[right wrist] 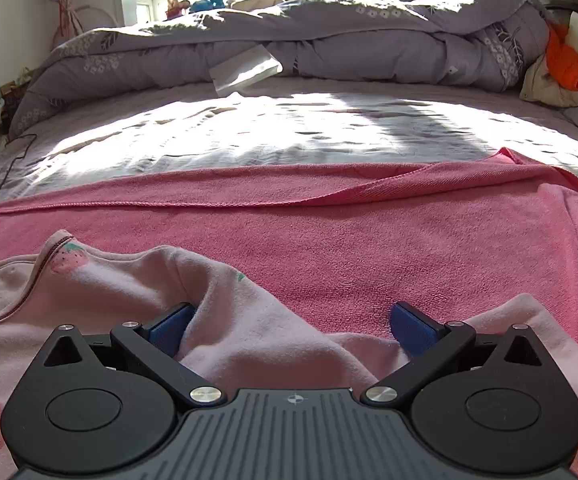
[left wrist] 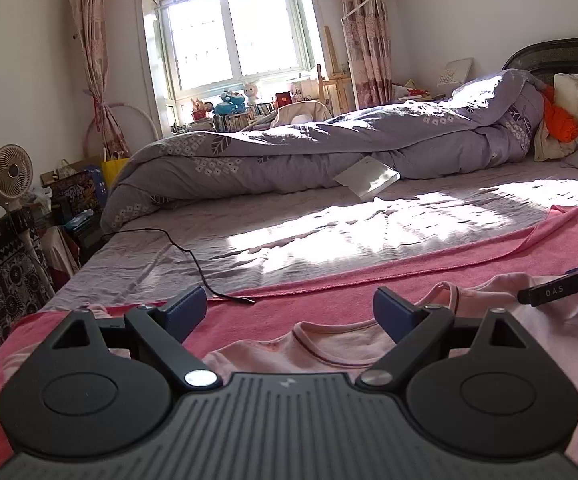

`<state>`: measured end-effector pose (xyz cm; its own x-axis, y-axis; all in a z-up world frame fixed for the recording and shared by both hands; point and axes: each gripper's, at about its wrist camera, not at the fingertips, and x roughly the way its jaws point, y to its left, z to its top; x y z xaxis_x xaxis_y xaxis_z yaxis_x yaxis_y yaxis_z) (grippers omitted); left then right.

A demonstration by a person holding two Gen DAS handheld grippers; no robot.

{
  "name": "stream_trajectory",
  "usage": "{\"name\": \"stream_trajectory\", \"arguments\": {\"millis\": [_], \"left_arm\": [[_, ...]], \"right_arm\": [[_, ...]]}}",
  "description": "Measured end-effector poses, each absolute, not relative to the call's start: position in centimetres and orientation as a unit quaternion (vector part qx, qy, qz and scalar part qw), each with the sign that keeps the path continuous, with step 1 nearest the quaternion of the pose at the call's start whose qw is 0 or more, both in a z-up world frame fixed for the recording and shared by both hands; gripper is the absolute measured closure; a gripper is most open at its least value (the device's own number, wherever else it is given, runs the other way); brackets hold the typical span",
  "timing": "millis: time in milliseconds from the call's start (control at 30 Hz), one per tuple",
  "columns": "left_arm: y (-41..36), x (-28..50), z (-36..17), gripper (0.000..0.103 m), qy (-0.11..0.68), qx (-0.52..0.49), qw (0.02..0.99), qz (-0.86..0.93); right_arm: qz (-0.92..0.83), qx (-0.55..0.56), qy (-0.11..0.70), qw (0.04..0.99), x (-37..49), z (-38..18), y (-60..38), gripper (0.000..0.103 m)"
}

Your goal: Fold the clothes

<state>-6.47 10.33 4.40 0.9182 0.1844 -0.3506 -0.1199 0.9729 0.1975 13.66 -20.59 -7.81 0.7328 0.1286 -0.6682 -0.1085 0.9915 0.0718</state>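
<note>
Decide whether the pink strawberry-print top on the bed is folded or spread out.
Not folded: the strawberry-print top lies loosely spread on the pink towel, neckline open, one sleeve rumpled.

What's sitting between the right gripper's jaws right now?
A raised fold of the pink strawberry shirt lies between the open jaws of the right gripper, shown in the right wrist view.
</note>
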Motion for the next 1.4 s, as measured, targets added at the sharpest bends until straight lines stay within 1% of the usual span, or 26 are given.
{"name": "stream_trajectory", "arguments": {"millis": [100, 200, 300, 367, 533, 633, 733, 767, 867, 933, 967, 1033, 1067, 1100, 1133, 1267, 1400], "left_arm": [[13.8, -14.8, 5.2, 0.007, 0.173, 0.093, 0.971, 0.134], [18.3, -22.8, 4.3, 0.006, 0.202, 0.064, 0.959, 0.189], [21.9, -29.7, 2.1, 0.006, 0.242, 0.01, 0.937, 0.25], [23.7, -33.9, 0.6, 0.007, 0.257, -0.041, 0.928, 0.268], [25.1, -38.2, -2.4, 0.007, 0.258, -0.13, 0.925, 0.248], [25.3, -38.3, -4.3, 0.007, 0.259, -0.172, 0.923, 0.228], [25.7, -38.3, -6.1, 0.01, 0.26, -0.228, 0.912, 0.222], [25.9, -38.3, -6.7, 0.012, 0.255, -0.253, 0.907, 0.218], [26.1, -38.6, -7.6, 0.032, 0.233, -0.299, 0.902, 0.206], [25.7, -38.9, -7.3, 0.045, 0.224, -0.293, 0.907, 0.203], [25.7, -39.1, -7.1, 0.048, 0.223, -0.292, 0.907, 0.204], [26.1, -39.7, -6.4, 0.061, 0.209, -0.303, 0.908, 0.198], [26.6, -40.1, -5.9, 0.073, 0.198, -0.314, 0.909, 0.191], [27.1, -40.4, -5.4, 0.09, 0.186, -0.325, 0.909, 0.184], [27.8, -40.6, -4.5, 0.09, 0.167, -0.329, 0.912, 0.18], [30.2, -40.5, -0.6, 0.091, 0.106, -0.295, 0.926, 0.21], [30.4, -40.0, 0.8, 0.091, 0.101, -0.259, 0.936, 0.217]], "right_arm": [[0.065, 0.015, 0.361, 0.93, 13.7, -7.7, -20.7, 0.0], [0.061, 0.005, 0.364, 0.929, 13.6, -7.4, -20.4, 0.0], [0.059, -0.011, 0.359, 0.931, 11.8, -6.2, -19.6, 0.0], [0.085, -0.026, 0.337, 0.937, 9.5, -4.9, -19.1, 0.0], [0.14, -0.042, 0.293, 0.945, 4.2, -1.3, -17.2, 0.0], [0.186, -0.035, 0.283, 0.94, 1.6, 0.3, -15.5, 0.0], [0.226, -0.058, 0.274, 0.933, -0.9, 0.9, -13.4, 0.0], [0.239, -0.067, 0.271, 0.93, -1.7, 1.0, -12.7, 0.0], [0.269, -0.083, 0.272, 0.92, -3.6, 0.7, -10.9, 0.0], [0.281, -0.091, 0.277, 0.914, -4.4, 0.3, -10.1, 0.0], [0.286, -0.095, 0.28, 0.912, -4.7, 0.1, -9.7, 0.0], [0.292, -0.097, 0.283, 0.908, -5.2, -0.2, -9.3, 0.0], [0.296, -0.095, 0.283, 0.907, -5.4, -0.3, -9.2, 0.0], [0.301, -0.093, 0.285, 0.905, -5.5, -0.4, -9.1, 0.0], [0.303, -0.092, 0.284, 0.905, -5.6, -0.4, -9.0, 0.0], [0.309, -0.088, 0.283, 0.904, -5.8, -0.3, -8.5, 0.0], [0.318, -0.084, 0.284, 0.9, -5.9, -0.5, -8.1, 0.0]]}}
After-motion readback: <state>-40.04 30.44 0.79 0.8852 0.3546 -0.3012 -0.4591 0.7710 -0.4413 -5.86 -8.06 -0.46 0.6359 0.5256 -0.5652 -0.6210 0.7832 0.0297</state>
